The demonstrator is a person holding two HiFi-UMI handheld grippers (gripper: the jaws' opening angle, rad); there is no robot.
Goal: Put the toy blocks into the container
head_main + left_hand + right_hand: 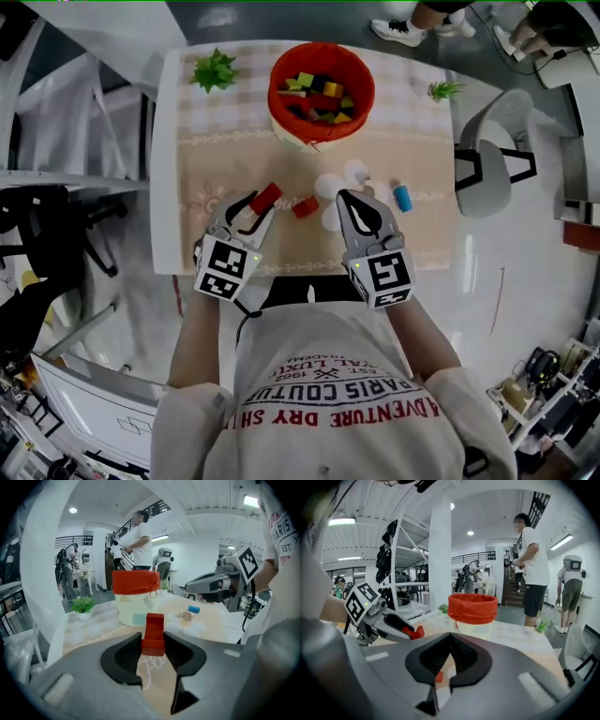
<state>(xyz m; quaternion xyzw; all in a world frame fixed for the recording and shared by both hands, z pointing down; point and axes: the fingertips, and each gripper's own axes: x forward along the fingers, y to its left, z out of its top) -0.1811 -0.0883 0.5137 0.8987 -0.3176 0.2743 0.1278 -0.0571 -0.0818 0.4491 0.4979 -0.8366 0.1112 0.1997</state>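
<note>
Both forearms reach forward from the torso over the near edge of the table (216, 150). The left forearm (199, 347) runs toward 12 o'clock and the right forearm (419, 330) leans toward 11 o'clock. Each carries its tool angled forward and a little downward. The left tongs (255, 208) point toward 1 o'clock and are partly closed, pinching a red block (265, 198) by its sides. The block stands upright between the pads and sticks out past the tips. It seems to be clear of the cloth, though the steep head view makes that hard to confirm. The right tongs (343, 195) point toward 11 o'clock with their tips pressed together and nothing between them. The left gripper view also shows them hanging above the table. A loose red block (305, 207) lies on the cloth between the two tools, at about 9 o'clock from the right tips. Pale round pieces (330, 187) lie just beyond those tips, and a blue cylinder (402, 198) lies at their 3 o'clock. The red-rimmed container (277, 98) stands at 12 o'clock on the far half of the table, well apart from both tools, with coloured blocks (319, 94) inside.
</note>
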